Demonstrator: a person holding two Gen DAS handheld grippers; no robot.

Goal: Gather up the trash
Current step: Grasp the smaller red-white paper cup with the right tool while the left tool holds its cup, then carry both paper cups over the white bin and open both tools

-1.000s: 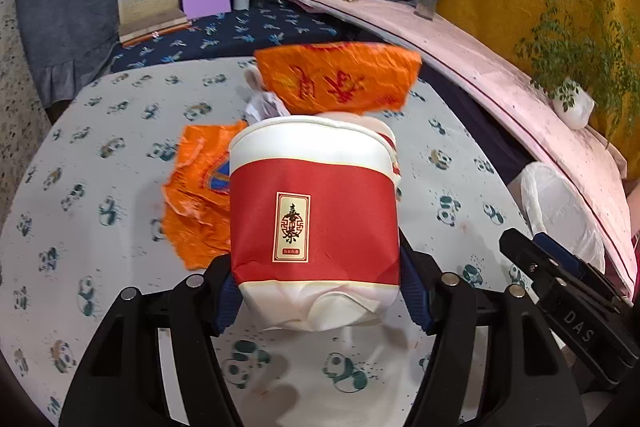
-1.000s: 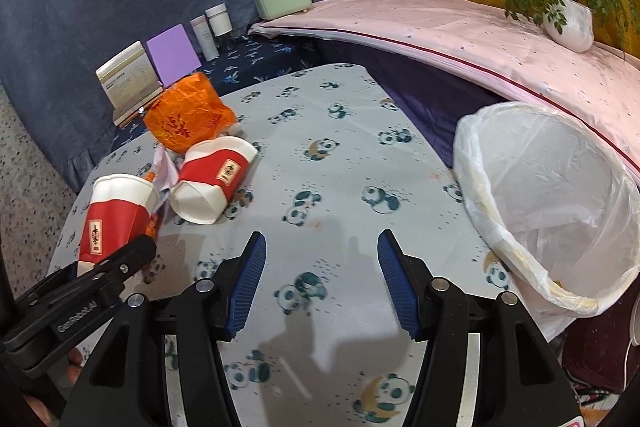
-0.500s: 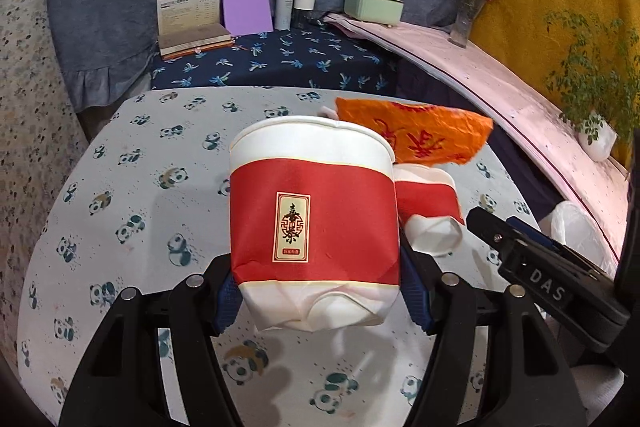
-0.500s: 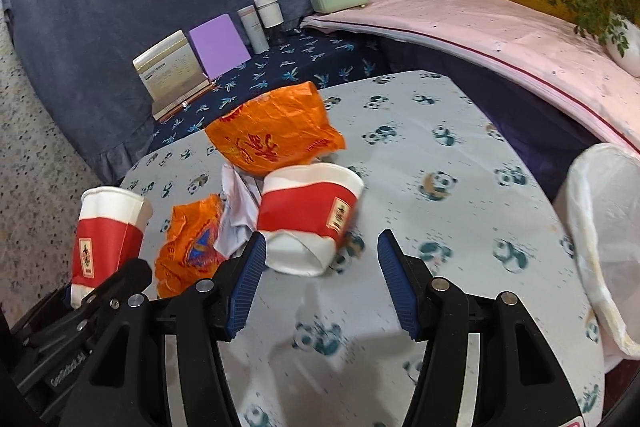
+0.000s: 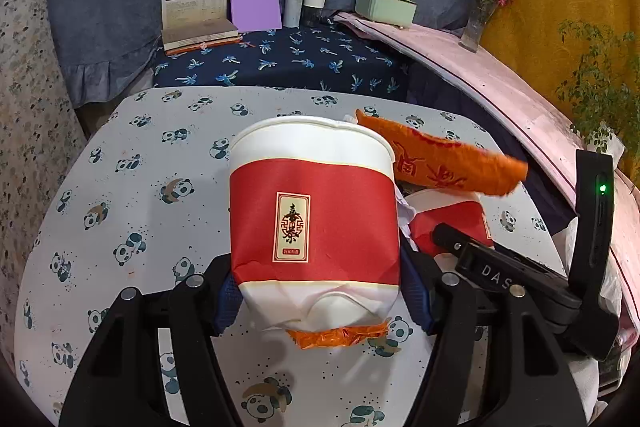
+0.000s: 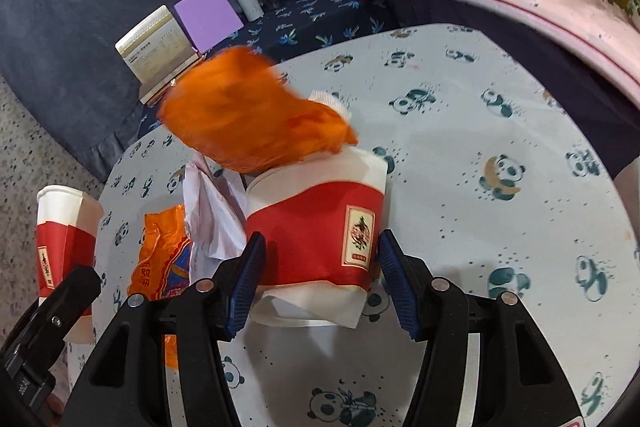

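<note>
Left wrist view: left gripper [image 5: 320,301] is clamped on a red-and-white cup [image 5: 314,215], held above the panda table [image 5: 132,187]. Orange wrapper [image 5: 444,163] sits just behind it.

Right wrist view: right gripper [image 6: 320,285] has its jaws apart either side of a second cup [image 6: 320,231] lying on the table, pads not quite pressing. Blurry orange wrapper [image 6: 248,119] sits behind, crumpled paper [image 6: 212,211] beside.

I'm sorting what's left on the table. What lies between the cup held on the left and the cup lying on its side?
In the right wrist view, an orange wrapper and crumpled white paper lie between the held cup and the tipped cup.
</note>
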